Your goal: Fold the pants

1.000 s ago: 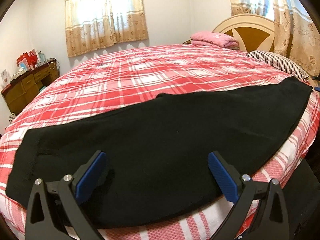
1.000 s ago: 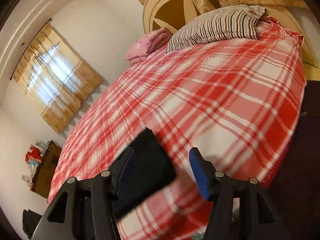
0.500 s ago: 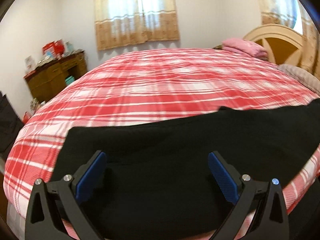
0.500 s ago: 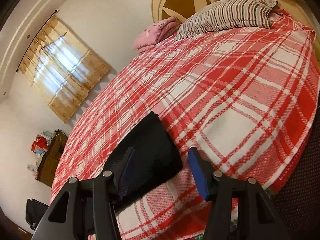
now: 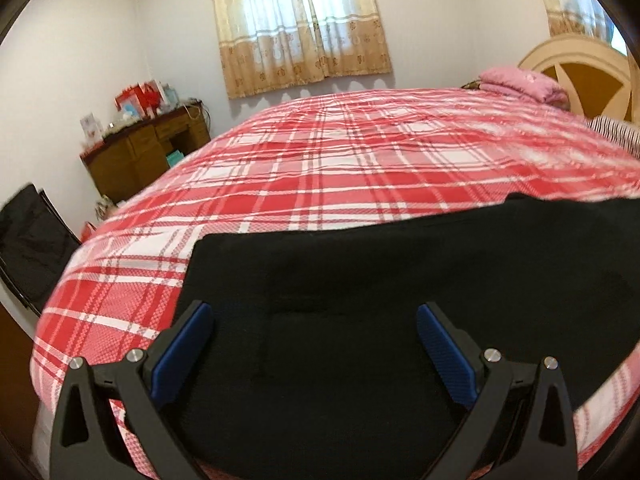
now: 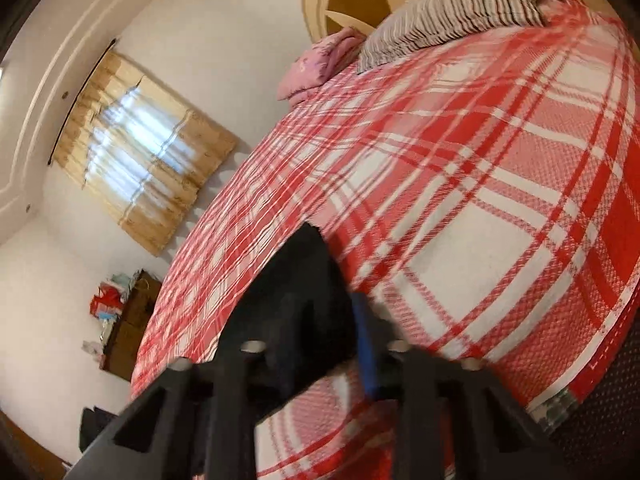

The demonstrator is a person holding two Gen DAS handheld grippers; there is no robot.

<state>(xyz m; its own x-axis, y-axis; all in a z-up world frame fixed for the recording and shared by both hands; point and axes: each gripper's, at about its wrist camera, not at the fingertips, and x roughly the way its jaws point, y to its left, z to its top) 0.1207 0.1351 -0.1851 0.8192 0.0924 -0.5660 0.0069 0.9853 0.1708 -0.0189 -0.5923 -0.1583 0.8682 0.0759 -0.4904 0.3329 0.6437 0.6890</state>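
No text, label, brand or number can be read in either view; the red packages (image 5: 142, 94) on the wooden dresser (image 5: 148, 152) are too small and blurred.

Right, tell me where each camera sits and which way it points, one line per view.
Left wrist: low over the near bed edge, facing across the black pants toward the curtained window; open left gripper shows.
Right wrist: rolled sideways at the pants' end, facing the striped pillow; blurred right gripper shows, jaws narrowed around fabric.
Shared: pants, plaid bedspread, window, pink blanket, dresser.
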